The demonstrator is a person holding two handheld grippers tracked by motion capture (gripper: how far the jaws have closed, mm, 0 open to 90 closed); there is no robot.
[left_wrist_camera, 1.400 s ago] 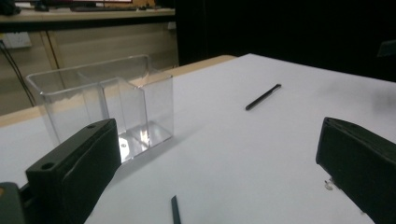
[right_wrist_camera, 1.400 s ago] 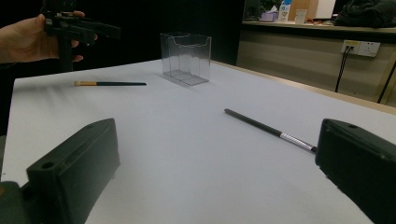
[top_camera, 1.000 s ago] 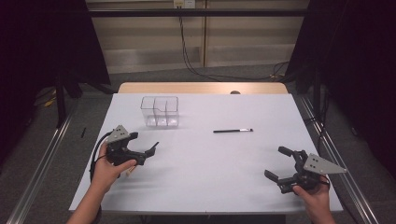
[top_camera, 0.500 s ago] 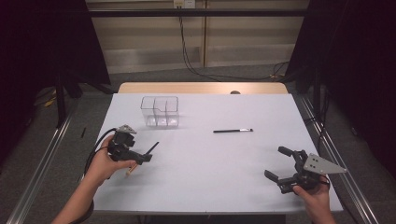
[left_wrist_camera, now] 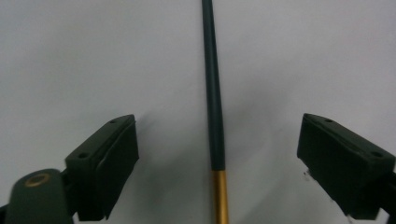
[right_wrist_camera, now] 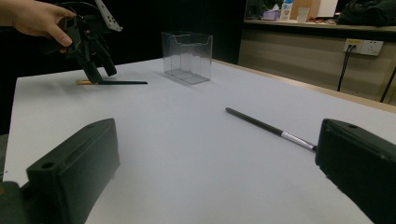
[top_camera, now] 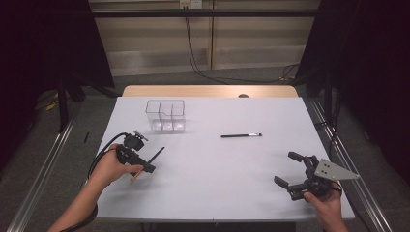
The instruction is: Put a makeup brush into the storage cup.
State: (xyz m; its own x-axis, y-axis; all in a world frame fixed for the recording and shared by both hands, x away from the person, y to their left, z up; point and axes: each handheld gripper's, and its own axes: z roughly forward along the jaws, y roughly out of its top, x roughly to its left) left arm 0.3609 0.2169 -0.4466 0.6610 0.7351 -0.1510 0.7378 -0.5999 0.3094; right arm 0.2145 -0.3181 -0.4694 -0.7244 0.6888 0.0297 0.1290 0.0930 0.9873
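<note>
A dark-handled brush (top_camera: pixel 157 154) with a gold band (left_wrist_camera: pixel 220 196) lies on the white table (top_camera: pixel 217 183) at the left. My left gripper (top_camera: pixel 145 166) is tipped down over it and open. In the left gripper view the handle (left_wrist_camera: pixel 214 93) runs between the two jaws (left_wrist_camera: pixel 218 125), touching neither. A second black brush (top_camera: pixel 241 136) with a silver ferrule lies mid-table. My right gripper (top_camera: pixel 286 167) rests open near the front right corner, its jaws (right_wrist_camera: pixel 215 154) wide apart with that brush (right_wrist_camera: pixel 261 125) beyond them.
A clear plastic divided container (top_camera: pixel 166 115) stands upright at the back left, behind the left gripper (right_wrist_camera: pixel 93 60). A wooden strip (top_camera: pixel 208 91) borders the table's far edge. Metal rails run along both sides of the table.
The left hand has turned its gripper over and lowered it, jaws down, onto the brush at the left. The right gripper and the other brush have not moved.
</note>
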